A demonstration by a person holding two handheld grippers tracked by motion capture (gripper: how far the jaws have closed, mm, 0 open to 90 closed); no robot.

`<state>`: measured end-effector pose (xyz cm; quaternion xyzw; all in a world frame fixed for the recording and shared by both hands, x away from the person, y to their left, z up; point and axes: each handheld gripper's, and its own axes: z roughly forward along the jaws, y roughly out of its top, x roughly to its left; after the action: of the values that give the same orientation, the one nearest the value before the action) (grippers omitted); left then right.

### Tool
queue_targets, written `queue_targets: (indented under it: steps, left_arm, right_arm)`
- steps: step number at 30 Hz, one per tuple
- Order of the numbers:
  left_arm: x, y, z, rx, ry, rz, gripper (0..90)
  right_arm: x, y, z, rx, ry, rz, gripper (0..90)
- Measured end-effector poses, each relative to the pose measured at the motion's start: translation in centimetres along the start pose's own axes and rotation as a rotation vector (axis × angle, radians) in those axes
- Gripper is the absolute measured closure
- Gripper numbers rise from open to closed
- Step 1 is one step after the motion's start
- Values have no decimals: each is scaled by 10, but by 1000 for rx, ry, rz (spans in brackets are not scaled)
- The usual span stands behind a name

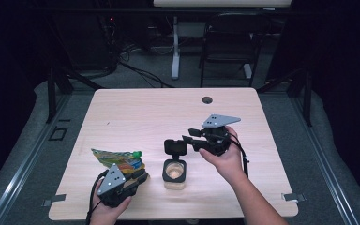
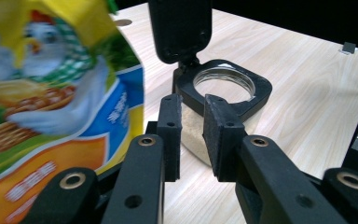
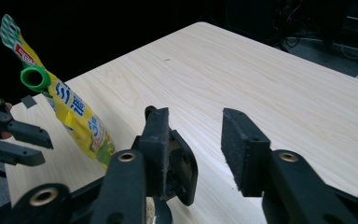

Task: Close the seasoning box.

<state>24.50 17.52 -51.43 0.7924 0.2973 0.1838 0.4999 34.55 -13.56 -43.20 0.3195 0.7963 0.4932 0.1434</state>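
In the high view we find a light wooden table (image 1: 136,112) with a small jar (image 1: 174,174) near its front edge, its black hinged lid (image 1: 175,147) standing upright above the open mouth. The right gripper (image 1: 186,140) reaches in from the right at lid height, just beside the lid. The left gripper (image 1: 138,177) sits at the front left, with a colourful pouch (image 1: 119,159) touching it.

In the left gripper view we note the pouch (image 2: 51,93) filling the left side, outside the jaws; we cannot tell from here how it is held. The jaws stand narrow with bare space between them. Beyond them is the jar (image 2: 196,140), holding pale granules, its lid (image 2: 181,28) raised.

In the right gripper view we record the jaws moderately wide. The lid (image 3: 179,172) lies against the inner face of the left jaw, while the right pad stands apart from it. Farther left the pouch (image 3: 77,121) hangs tilted, its green cap (image 3: 35,78) uppermost, beside the left gripper (image 3: 23,144).
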Motion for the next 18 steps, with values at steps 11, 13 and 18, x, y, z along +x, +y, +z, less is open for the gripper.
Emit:
queue_targets:
  steps: [11,13,18]
  left_arm:
    - [-8,-6,18,13,-32,-3,871]
    - [-9,-7,20,15,-38,1,891]
    - [-10,-11,24,20,-62,-4,900]
  right_arm:
    - [-8,0,5,13,-35,27,776]
    - [-9,0,5,17,-44,25,798]
    - [-11,0,8,17,-55,26,825]
